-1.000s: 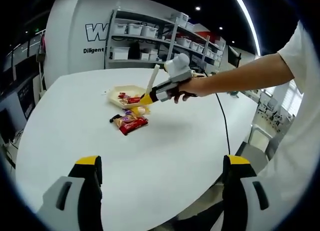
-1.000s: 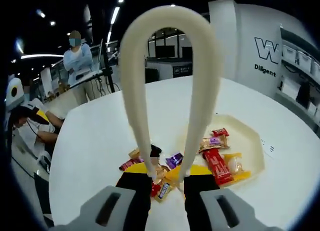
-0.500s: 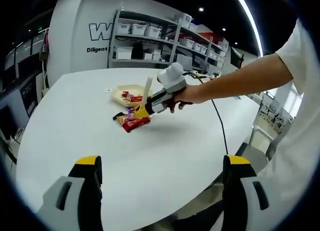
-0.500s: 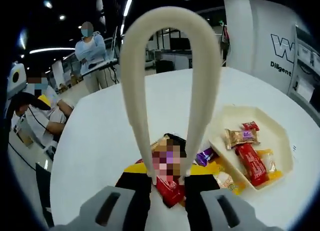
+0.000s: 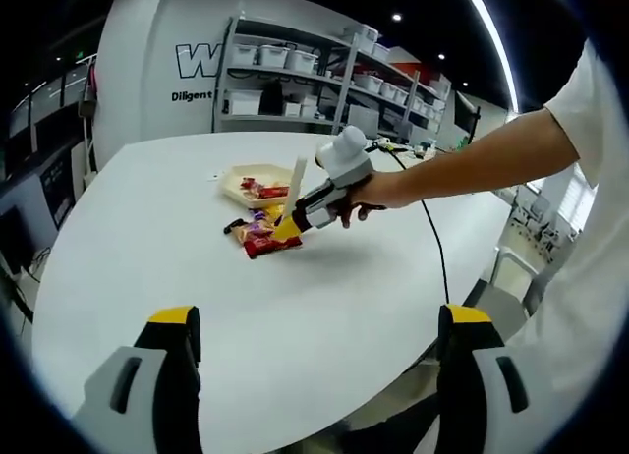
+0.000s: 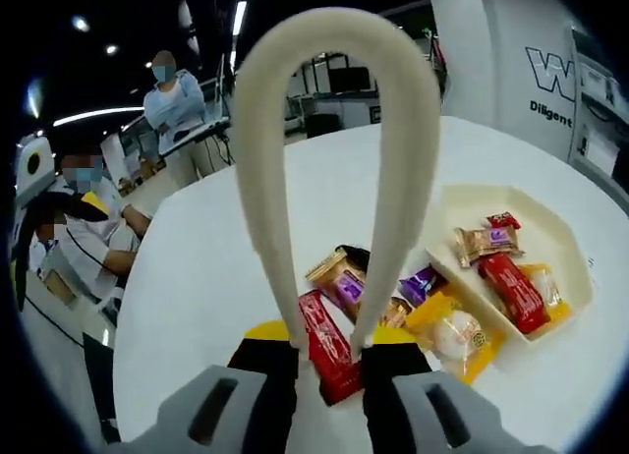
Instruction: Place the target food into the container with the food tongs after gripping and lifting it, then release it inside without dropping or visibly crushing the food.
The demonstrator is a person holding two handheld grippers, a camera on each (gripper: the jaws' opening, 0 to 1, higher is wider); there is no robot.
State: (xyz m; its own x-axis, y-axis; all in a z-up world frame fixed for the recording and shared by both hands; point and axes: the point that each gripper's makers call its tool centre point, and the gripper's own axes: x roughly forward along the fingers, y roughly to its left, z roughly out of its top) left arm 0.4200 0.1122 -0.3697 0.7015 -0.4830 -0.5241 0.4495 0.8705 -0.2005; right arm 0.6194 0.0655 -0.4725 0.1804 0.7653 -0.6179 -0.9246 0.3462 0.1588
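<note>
A cream hexagonal tray (image 6: 575, 267) is taken as the landmark on the white round table (image 5: 197, 267); in the right gripper view it is seen to hold a red bar (image 6: 513, 292), a tan wrapper with a purple label (image 6: 486, 244), a small red packet (image 6: 504, 220) at its far side and a yellow-wrapped piece (image 6: 543, 285); just outside the tray's near edge a loose pile of snacks is seen: a pale round bun in a yellow wrapper (image 6: 450, 334) nearest the tray, a purple packet (image 6: 421, 283) beside it, a brown-and-purple packet (image 6: 342, 279) farther from the tray, and a long red bar (image 6: 326, 344) lying closest to the camera; the right gripper (image 6: 327, 361) is closed narrowly on the cream food tongs (image 6: 334, 90), whose looped end rises towards the camera while the two arms are squeezed between the yellow-tipped jaws; the long red bar is seen between the tong arms down at the jaws, but whether it is actually pinched cannot be told; in the left gripper view the right gripper (image 5: 295, 218) is seen held by a hand (image 5: 366, 193) over the pile just beside the tray (image 5: 236, 184), the tongs (image 5: 295, 177) standing upright; the left gripper (image 5: 319, 351) is held well apart from the tray, its jaws spread wide with nothing between them
</note>
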